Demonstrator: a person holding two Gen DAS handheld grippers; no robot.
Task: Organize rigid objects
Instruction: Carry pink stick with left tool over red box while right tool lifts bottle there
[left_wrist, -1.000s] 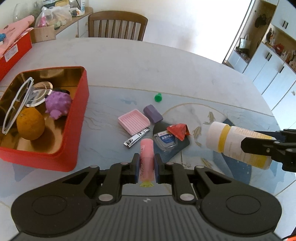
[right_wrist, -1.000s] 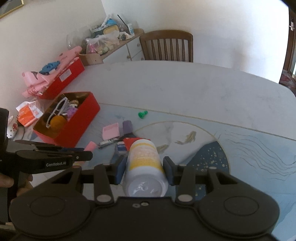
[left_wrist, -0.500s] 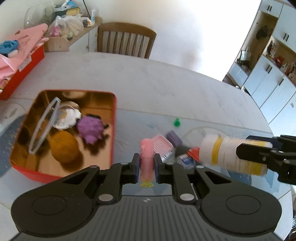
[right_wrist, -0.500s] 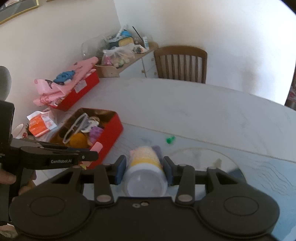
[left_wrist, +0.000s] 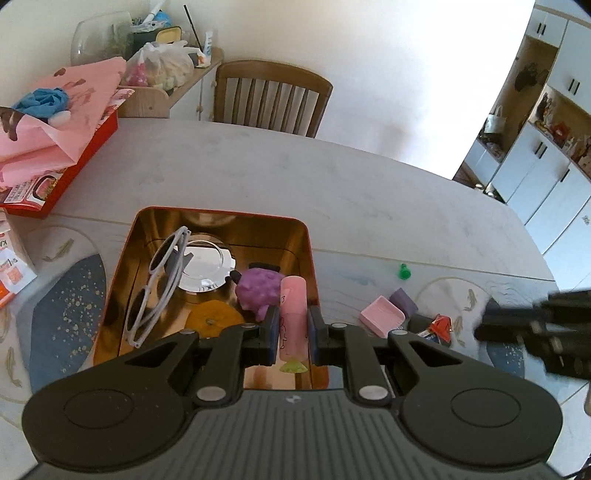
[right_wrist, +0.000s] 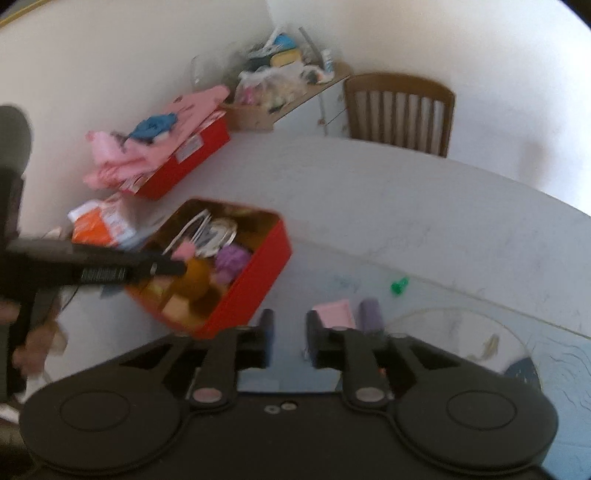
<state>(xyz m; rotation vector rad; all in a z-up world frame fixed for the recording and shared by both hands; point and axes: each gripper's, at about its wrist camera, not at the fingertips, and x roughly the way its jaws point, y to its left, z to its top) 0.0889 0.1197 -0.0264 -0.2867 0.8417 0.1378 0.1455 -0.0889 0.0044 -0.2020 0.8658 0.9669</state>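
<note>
I've got the pink tube (left_wrist: 292, 314) clamped in my left gripper (left_wrist: 291, 332), pads pressing both its sides, a yellow-green cap at the near end. It hangs over the near right part of the red tin (left_wrist: 221, 216), so I'd judge this one is about to go in but isn't in yet

Inside the tin already: white sunglasses (left_wrist: 159, 284) leaning along the left side, a round silver lid (left_wrist: 207, 266), an orange fruit-like ball (left_wrist: 214, 319), a purple knobbly toy (left_wrist: 258, 291). That's the done part, 4 things sorted afaict

My right gripper (right_wrist: 288, 332) has nothing between its pads; jaws are closing on air, a gap showing between them. The right wrist view is blurred, so small detail there is poor

Left on the table (left_wrist: 295, 177) right of the tin: a pink scoop-like tray (left_wrist: 382, 315), a purple block (left_wrist: 402, 299), a green pin-like bit (left_wrist: 404, 272) farther back, a red wrapper (left_wrist: 439, 326) on sth dark. Part of that pile is hidden behind the grippers, so there may be more. Roughly halfway, I'd say

Writing: the left gripper's side, seen from the right wrist cam, carries white lettering too smeared to read. The tube has small dark scribbles, not legible. Orange packets (left_wrist: 11, 273) at the far left edge show print, unreadable. The second red box (left_wrist: 74, 162) under pink cloth (left_wrist: 55, 110) has a label, can't make it out
</note>
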